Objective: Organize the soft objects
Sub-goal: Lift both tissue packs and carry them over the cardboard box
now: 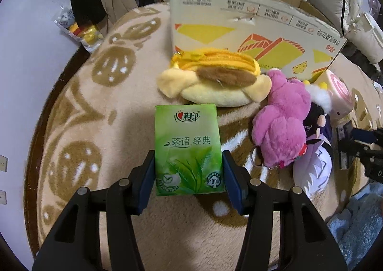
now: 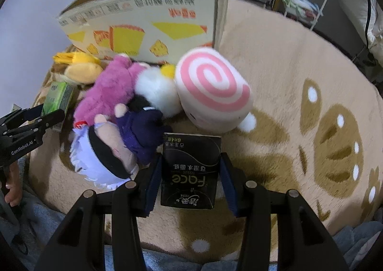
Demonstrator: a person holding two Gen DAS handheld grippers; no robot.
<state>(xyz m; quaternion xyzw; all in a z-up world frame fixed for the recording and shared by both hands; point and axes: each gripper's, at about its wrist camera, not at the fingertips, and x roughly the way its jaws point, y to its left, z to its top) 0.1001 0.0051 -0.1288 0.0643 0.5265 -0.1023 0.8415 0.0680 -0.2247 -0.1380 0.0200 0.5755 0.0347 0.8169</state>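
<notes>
Here the left gripper (image 1: 188,168) pinches a green tissue pack (image 1: 188,150). The right gripper (image 2: 189,181) clamps a black tissue pack (image 2: 190,171); the pink-swirl plush (image 2: 213,89) sits at its twelve o'clock.

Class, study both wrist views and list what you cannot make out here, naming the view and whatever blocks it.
- Inside of the cardboard box: both views, hidden by its own front wall.
- Dark-robed doll: left wrist view, mostly behind the pink plush.
- Yellow plush pouch: right wrist view, mostly behind the pink plush.
- Green tissue pack: right wrist view, partly covered by the left hand-held gripper.
- Shelf items: both views, too small and blurred.
</notes>
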